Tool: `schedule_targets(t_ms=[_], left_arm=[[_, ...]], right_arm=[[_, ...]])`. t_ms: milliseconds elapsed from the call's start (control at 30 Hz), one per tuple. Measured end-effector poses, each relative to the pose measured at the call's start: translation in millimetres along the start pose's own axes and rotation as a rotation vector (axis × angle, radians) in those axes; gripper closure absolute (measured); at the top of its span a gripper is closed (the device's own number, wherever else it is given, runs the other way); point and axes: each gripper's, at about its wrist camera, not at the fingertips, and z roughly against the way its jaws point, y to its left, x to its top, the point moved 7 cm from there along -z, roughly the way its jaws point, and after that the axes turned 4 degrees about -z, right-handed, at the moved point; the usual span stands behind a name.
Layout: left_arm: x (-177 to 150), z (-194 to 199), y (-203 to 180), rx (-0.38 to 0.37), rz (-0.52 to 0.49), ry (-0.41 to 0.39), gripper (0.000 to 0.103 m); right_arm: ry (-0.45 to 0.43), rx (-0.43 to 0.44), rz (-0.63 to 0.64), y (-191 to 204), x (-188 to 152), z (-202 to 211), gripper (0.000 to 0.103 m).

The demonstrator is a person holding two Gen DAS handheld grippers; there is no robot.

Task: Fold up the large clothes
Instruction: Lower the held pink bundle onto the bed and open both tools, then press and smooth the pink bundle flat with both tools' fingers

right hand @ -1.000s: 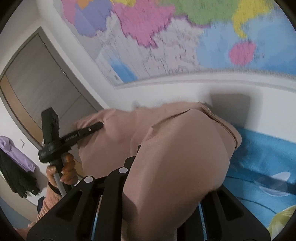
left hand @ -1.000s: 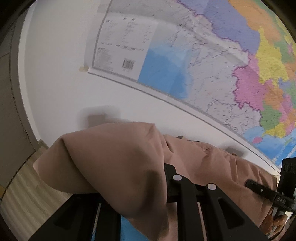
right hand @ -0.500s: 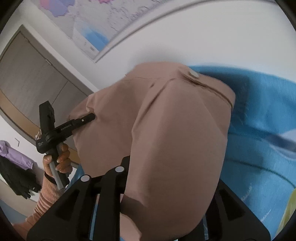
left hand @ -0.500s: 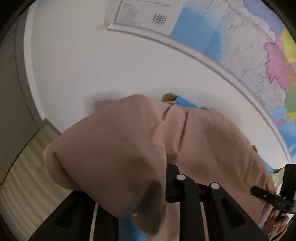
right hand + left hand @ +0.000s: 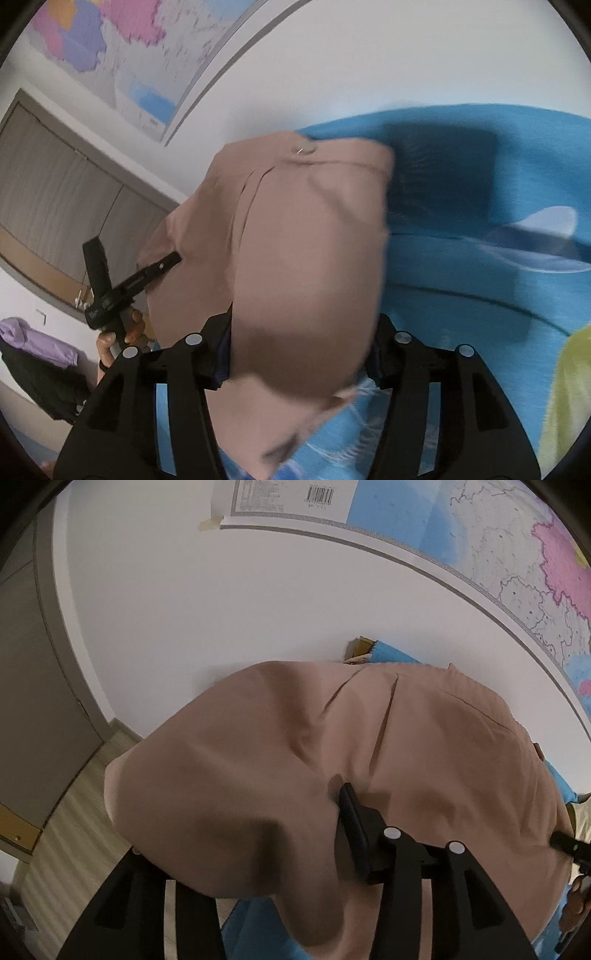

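Pink garment (image 5: 295,258) between both opening tongs, angled downward

Blue bedspread (image 5: 480,325), tan garment (image 5: 303,258) on it, yellow-green cloth (image 5: 569,398) at edge

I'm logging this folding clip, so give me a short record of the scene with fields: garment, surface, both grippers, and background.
garment: pinkish-tan fabric garment with a button, bunched between both grippers
surface: bright blue patterned bedspread under the garment
left gripper: jaws opening, a cloth fold between them and draped over one finger
right gripper: jaws opening, cloth between them
background: coloured wall map on a white wall; grey door
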Motion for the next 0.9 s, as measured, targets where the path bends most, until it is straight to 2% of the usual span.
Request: schedule_targets(t_ms=[167,267,533,600,667,700,900], left_arm=[[-6,20,-6,0.086,-0.052,-0.038,0.049],[-10,33,-8,0.138,-0.078,-0.064,0.047],[-24,67,-12,0.136,-0.111,-0.099,0.046],[-29,75,-20,0.131,-0.137,-0.115,0.044],[-31,82,-30,0.133,-0.155,-0.137,0.034],[-31,87,-36,0.128,-0.164,-0.15,0.032],[-39,101,-79,0.073,-0.232,-0.171,0.032]], right_arm=[[-0.061,-0.018,-0.009,-4,15,14,0.048],[-0.072,-0.051,0.015,-5,21,17,0.048],[-0.064,-0.107,0.058,-3,19,11,0.05],[-0.06,-0.104,0.058,-4,14,11,0.05],[-0.058,-0.117,0.062,-4,12,12,0.05],[-0.057,-0.128,0.068,-3,11,12,0.05],[-0.106,-0.192,0.185,19,4,23,0.05]])
